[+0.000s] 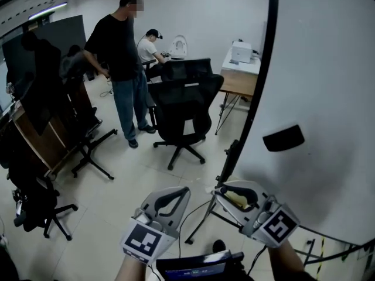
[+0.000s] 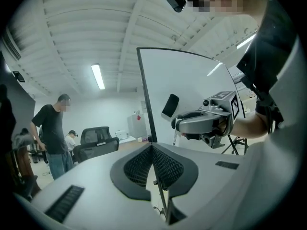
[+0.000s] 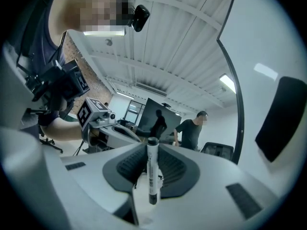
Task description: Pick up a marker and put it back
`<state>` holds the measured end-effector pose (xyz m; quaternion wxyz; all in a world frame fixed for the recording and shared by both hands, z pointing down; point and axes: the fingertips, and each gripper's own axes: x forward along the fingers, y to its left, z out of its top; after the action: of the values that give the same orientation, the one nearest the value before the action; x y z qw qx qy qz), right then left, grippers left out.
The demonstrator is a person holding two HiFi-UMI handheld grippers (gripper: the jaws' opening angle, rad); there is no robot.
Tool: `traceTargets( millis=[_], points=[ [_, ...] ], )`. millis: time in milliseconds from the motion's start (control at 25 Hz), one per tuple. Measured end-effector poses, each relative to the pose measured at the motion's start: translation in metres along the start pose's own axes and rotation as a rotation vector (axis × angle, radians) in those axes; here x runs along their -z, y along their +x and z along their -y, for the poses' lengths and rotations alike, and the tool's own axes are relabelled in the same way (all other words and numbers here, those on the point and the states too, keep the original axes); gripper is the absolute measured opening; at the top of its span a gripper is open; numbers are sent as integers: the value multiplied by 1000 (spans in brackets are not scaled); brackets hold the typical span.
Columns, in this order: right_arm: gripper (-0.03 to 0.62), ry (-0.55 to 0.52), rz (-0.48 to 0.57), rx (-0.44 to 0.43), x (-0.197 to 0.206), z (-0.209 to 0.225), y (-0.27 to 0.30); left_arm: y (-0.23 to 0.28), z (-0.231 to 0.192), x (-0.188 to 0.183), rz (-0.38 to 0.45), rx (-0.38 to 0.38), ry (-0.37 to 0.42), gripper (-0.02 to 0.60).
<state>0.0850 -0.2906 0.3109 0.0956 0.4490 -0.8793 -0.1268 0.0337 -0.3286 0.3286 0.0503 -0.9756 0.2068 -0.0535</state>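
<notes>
A white marker (image 3: 152,169) with a black cap stands upright between the pads of my right gripper (image 3: 151,152), which is shut on it. In the head view the right gripper (image 1: 219,188) is low in the middle, just in front of the whiteboard (image 1: 319,69). A black eraser (image 1: 283,138) sticks to that board. Beside it on the left, my left gripper (image 1: 186,190) is level, its pads (image 2: 165,166) meeting at the tip with nothing between them. From the left gripper view I also see the right gripper (image 2: 175,124) near the eraser (image 2: 170,105).
The whiteboard's stand legs (image 1: 199,221) reach onto the floor below the grippers. A black office chair (image 1: 184,113) stands ahead. One person (image 1: 126,63) stands beside it and another (image 1: 151,45) sits behind. A desk (image 1: 240,78) is at the back, dark chairs (image 1: 41,209) at left.
</notes>
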Motion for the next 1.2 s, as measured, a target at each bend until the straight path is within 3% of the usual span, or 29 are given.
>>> traceTargets(
  millis=[280,680,1200],
  points=[
    [86,31,11,71,14,32,-9,33,1,10,-12,41,-2,0],
    [86,119,-55,188,74,85,-29,79,-2,34,-56,80,-33,0],
    [87,159,-188,260,156,87,-45,99,12,72,-147,122,-67,0]
  ],
)
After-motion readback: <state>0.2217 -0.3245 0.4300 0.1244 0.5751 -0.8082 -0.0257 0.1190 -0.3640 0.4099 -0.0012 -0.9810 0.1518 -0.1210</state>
